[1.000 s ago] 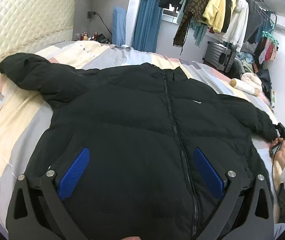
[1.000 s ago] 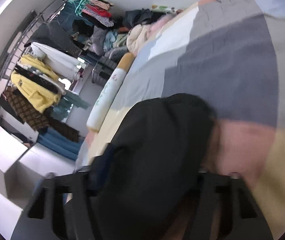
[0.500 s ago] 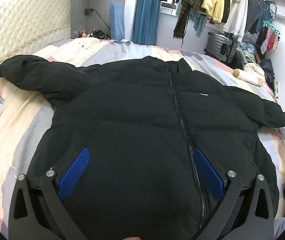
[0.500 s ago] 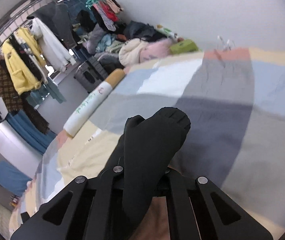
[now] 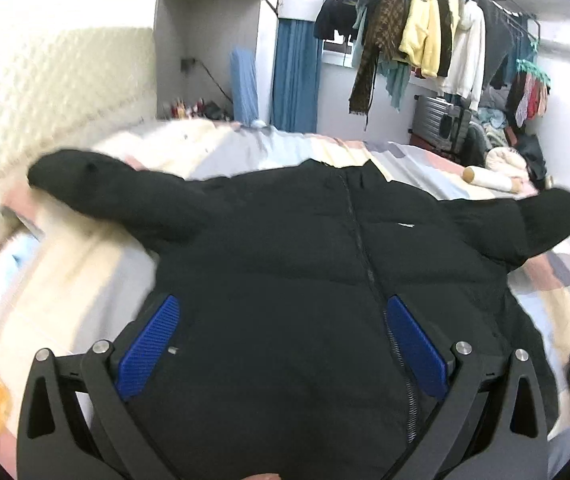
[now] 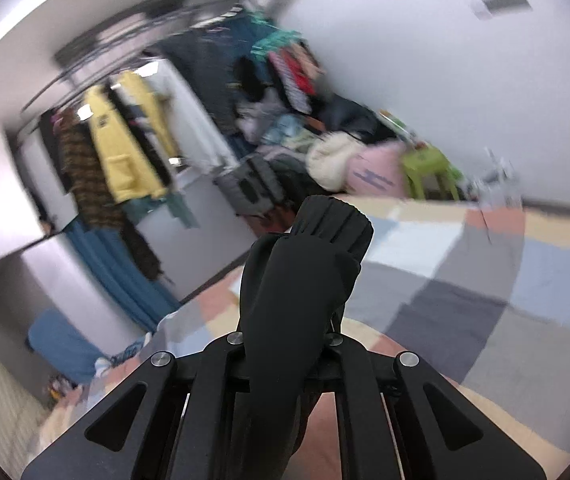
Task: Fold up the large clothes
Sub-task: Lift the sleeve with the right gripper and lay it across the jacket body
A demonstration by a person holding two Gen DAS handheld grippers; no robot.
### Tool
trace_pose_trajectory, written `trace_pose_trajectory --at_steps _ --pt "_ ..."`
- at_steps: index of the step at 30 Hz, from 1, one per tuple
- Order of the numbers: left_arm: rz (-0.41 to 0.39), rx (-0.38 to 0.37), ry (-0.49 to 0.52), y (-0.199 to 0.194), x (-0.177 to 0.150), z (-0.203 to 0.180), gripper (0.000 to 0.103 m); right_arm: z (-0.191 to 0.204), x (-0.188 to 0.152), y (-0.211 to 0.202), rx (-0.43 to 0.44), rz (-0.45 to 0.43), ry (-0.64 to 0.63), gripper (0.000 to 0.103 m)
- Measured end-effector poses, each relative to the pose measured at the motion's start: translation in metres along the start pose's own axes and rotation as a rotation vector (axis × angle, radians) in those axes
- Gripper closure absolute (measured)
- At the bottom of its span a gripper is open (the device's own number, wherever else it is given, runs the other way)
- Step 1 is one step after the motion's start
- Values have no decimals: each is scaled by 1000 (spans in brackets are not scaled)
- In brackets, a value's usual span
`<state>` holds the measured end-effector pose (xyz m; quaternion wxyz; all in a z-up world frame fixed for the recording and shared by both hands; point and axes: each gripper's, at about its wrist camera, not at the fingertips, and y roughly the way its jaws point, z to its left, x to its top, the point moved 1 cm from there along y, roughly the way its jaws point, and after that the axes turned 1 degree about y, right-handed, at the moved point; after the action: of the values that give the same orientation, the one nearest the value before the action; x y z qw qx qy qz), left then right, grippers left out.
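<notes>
A black puffer jacket (image 5: 325, 264) lies front up on the bed, zipper closed, one sleeve (image 5: 117, 192) stretched toward the headboard. Its other sleeve (image 5: 557, 216) is raised off the bed at the right edge of the left wrist view. My left gripper (image 5: 281, 344) is open, its blue pads (image 5: 149, 344) spread over the jacket's lower front. My right gripper (image 6: 289, 332) is shut on the cuff of the raised sleeve (image 6: 305, 272) and holds it above the bedspread.
The patchwork bedspread (image 6: 465, 280) covers the bed. A quilted headboard (image 5: 45, 92) is at the left. A clothes rack (image 5: 437, 40) with hanging garments, a suitcase (image 5: 441, 124), a rolled pillow (image 5: 489, 176) and piled clothes (image 6: 349, 160) stand past the bed's far side.
My right gripper closed on the sleeve cuff and lifted it up off the bed. My left gripper stayed open and tilted up over the jacket's lower front.
</notes>
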<state>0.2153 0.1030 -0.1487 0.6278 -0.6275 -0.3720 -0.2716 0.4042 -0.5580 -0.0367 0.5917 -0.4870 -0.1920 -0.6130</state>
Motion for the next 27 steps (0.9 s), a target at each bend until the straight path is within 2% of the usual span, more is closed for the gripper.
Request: trace_pose_trajectory --at_steps 2,5,8,9,11,15,21,27 --pt "23 -4 19 -1 -1 2 0 32 4 -16 32 -7 -51 99" --pt "62 -40 -2 -3 -7 8 0 78 4 -41 95 -16 -102 98" --pt "112 -152 -45 0 -8 13 0 130 -4 -67 154 -28 -173 98" --pt "112 -165 -50 0 -8 13 0 143 -9 -75 172 -28 -186 98" --pt "90 -130 -21 -3 -7 14 0 174 -15 -87 209 -19 -206 97" --pt "53 -142 21 -12 -5 16 0 242 -35 -112 292 -13 -297 97" --pt "13 -109 27 -23 4 35 0 330 -99 -140 410 18 -447 96" --pt "8 -61 -12 -24 11 70 0 401 -197 -147 540 115 -588 94"
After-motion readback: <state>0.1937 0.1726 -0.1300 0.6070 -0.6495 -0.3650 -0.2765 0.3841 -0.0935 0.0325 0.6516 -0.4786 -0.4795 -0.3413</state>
